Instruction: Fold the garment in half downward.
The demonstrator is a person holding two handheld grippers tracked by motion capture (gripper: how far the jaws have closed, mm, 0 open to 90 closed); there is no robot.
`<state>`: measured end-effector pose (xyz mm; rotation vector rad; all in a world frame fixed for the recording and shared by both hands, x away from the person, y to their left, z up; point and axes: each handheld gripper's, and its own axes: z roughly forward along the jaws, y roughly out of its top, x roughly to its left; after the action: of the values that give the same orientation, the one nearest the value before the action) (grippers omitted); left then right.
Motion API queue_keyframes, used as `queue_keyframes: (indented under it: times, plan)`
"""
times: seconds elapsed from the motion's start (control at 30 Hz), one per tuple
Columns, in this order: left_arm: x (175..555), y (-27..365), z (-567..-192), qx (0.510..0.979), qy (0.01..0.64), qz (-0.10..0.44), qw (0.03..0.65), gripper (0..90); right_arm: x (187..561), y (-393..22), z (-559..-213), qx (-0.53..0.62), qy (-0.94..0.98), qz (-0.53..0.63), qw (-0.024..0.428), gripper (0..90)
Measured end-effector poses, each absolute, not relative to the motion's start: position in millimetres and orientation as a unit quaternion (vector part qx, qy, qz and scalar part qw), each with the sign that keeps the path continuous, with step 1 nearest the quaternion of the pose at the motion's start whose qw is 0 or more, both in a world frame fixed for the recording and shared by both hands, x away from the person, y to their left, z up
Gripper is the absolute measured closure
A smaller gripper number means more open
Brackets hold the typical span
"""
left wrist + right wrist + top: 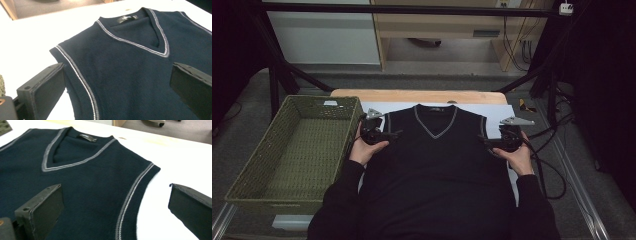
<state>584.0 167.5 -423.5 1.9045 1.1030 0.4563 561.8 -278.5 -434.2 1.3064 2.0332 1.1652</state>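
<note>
We hold our left tongs wide open at the left armhole of the dark sleeveless sweater, their jaws pointing right across the grey-striped trim. In the left gripper view one jaw stands over the white sheet just outside the armhole trim and the other over the knit of the chest, with nothing between them. Our right tongs mirror this at the right armhole, also spread wide and gripping nothing; in the right gripper view one jaw sits over the chest and the other over the white sheet beyond the striped edge. We cannot tell whether any jaw touches the fabric.

Our left hand and right hand come in from the near edge in dark sleeves, one on each side of the garment.

The sweater lies flat, front up, in the middle of the desk, its V-neck with the grey stripe and a small label towards the far side and its hem running off towards us. It rests on a white sheet that covers most of the wooden top.

Just left of the desk stands a green woven basket, its right wall near our left hand.
</note>
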Motion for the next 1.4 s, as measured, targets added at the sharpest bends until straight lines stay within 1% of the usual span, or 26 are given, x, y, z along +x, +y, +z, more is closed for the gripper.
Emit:
queue_keyframes:
  times: [0.07,0.27,0.5,0.6,0.73,0.87,1.0,1.2,1.4]
  plan:
    - [588.5,168.1,-425.6,0.762,0.447,0.182,0.433,0.0,567.5,-280.3,-437.2,0.474,0.742,0.416,0.227,1.5]
    - [601.9,170.7,-437.1,0.761,0.47,0.182,0.409,1.9,581.1,-283.3,-445.7,0.486,0.744,0.401,0.222,4.2]
    - [615.8,176.8,-447.1,0.756,0.495,0.188,0.386,4.4,592.3,-284.9,-453.6,0.497,0.745,0.386,0.22,8.7]
    - [620.5,177.2,-452.1,0.754,0.498,0.19,0.383,6.4,596.4,-285.6,-455.5,0.502,0.743,0.387,0.216,12.8]
    - [625.7,178.9,-460.1,0.755,0.505,0.193,0.371,11.9,602.4,-287.5,-458.2,0.507,0.745,0.38,0.21,17.9]
    - [630.2,179.8,-466.7,0.76,0.505,0.205,0.354,19.5,607.6,-288.2,-462.9,0.515,0.746,0.37,0.203,23.9]
    - [633.9,179.9,-473.9,0.767,0.505,0.205,0.34,27.6,613.0,-286.3,-468.9,0.52,0.748,0.359,0.202,27.6]
    - [636.9,182.9,-477.7,0.763,0.508,0.197,0.348,37.0,618.5,-286.0,-473.3,0.531,0.745,0.353,0.199,35.7]
    - [636.5,181.4,-478.2,0.761,0.509,0.197,0.35,44.0,621.4,-283.3,-478.1,0.537,0.743,0.353,0.185,44.2]
